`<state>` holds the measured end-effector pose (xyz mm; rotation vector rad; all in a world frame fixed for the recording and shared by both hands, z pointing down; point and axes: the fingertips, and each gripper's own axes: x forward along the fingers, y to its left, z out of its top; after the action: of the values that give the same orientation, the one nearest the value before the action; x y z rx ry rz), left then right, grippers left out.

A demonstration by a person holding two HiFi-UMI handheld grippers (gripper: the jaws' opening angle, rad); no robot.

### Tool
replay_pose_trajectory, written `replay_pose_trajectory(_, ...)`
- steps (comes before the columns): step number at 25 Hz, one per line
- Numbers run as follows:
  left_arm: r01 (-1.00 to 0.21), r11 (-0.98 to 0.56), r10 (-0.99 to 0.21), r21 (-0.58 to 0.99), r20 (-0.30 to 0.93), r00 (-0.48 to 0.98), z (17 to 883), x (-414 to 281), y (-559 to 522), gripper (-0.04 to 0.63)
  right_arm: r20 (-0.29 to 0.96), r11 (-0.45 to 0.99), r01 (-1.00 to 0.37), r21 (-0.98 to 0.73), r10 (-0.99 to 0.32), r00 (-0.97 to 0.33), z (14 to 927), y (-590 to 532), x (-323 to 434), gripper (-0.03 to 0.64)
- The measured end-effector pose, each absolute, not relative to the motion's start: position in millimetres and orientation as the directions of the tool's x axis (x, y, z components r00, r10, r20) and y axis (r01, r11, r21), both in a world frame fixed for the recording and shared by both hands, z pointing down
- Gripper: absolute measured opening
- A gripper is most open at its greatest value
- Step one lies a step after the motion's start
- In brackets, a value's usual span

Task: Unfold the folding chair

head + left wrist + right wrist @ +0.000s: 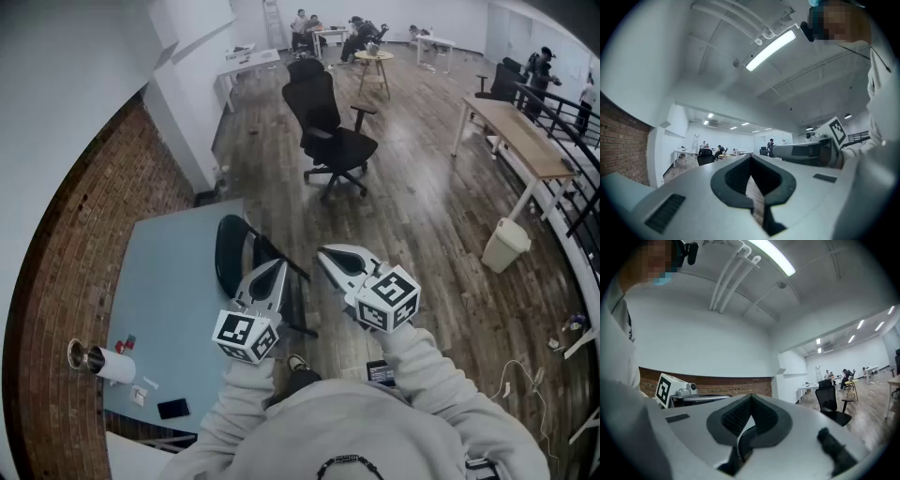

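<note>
Scene: an open office with a dark wooden floor (422, 216), seen from above the shoulders of a person in a grey sweatshirt.
Task object: black folding chair (230, 255) with a rounded panel and a thin dark tube frame. It is folded flat and stands on edge against the side of the pale blue table (173, 281), just ahead of both tools.
Left gripper (279, 265): held level, jaws pressed together with nothing between them, tip close to the chair's frame but apart from it.
Right gripper (323, 251): held level, jaws also pressed together and empty, just to the right of the chair.
Handling: the chair looks rigid and fairly light, but its hinged parts will probably swing, and its feet may skid on the smooth boards.
Where to grip: likely the top edge of the rounded panel with one tool and a frame tube with the other, away from the hinges.
Progress: unfolding has not begun.
Nearby: a black office chair (333, 122) stands well beyond.
</note>
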<state>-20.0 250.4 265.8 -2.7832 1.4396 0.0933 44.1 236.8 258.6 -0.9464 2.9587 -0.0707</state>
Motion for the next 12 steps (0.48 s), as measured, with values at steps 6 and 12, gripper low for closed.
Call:
replay_pose_trajectory(6,-0.846,-0.532,-0.842,-0.035,-0.079,0.533,252.2,-80.1,198.4,0.005,-0.035,0.807,-0.591,-0.005,-0.590,-0.806,248.1,194.7,4.4,0.006)
replay_pose_trajectory(12,-0.857,-0.516,-0.854,0.003,-0.078,0.514,267.5,-116.7,138.0,0.005,0.019,0.811,-0.584,-0.031,-0.583,-0.812,271.4,139.4,-28.9,0.006)
